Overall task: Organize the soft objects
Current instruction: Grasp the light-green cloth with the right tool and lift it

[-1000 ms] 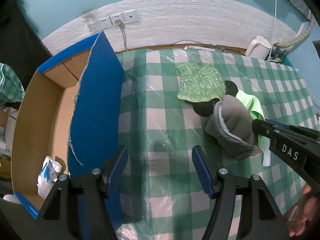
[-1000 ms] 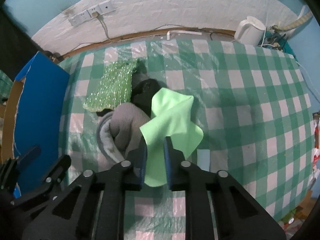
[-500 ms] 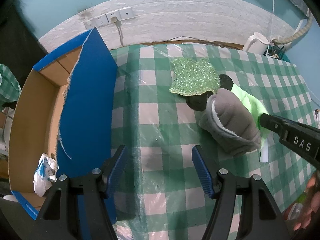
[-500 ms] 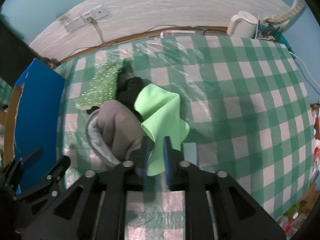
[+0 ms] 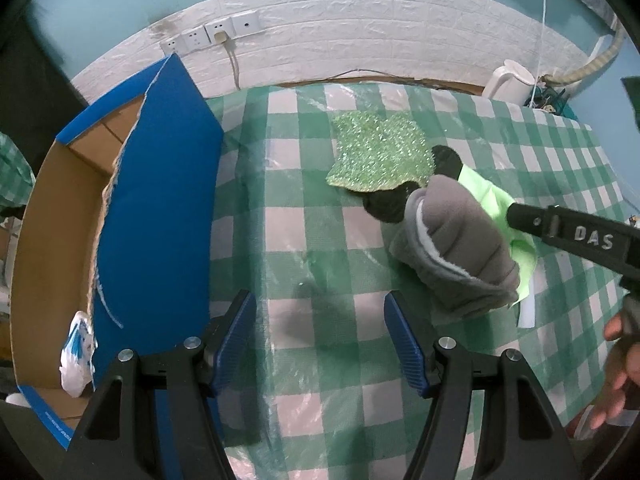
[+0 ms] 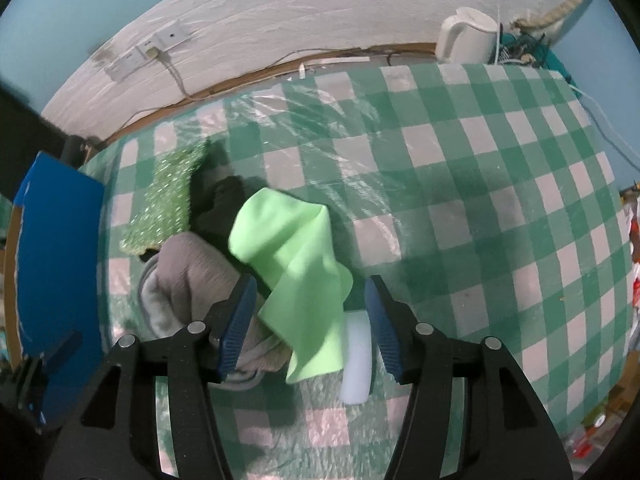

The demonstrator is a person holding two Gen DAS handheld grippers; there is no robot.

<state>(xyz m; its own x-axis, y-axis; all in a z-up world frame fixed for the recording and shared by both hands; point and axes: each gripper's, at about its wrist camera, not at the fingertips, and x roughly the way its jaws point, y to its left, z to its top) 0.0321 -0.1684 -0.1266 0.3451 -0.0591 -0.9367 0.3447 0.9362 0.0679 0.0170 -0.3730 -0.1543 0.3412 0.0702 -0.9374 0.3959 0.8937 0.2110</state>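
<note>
A pile of soft things lies on the green checked tablecloth (image 5: 304, 240): a glittery green cloth (image 5: 380, 160), a black item (image 5: 384, 204), a grey fleece piece (image 5: 452, 248) and a light green cloth (image 6: 296, 264). My right gripper (image 6: 310, 320) hangs over the pile. Its jaws are opening, and the light green cloth droops between them with the pads off it. A white foam strip (image 6: 356, 360) lies under that cloth. My left gripper (image 5: 318, 320) stands open above bare tablecloth, left of the pile, with nothing between its fingers.
A cardboard box (image 5: 48, 240) with a raised blue flap (image 5: 160, 208) stands at the table's left edge, with a white bag (image 5: 78, 352) inside. A white kettle (image 6: 468, 40) and cables sit at the far right corner. A person's hand (image 5: 616, 360) shows at the right.
The right gripper's jaws were shut on the light green cloth and have spread apart. The cloth now sags loose between them over the grey fleece. The left gripper has kept still.
</note>
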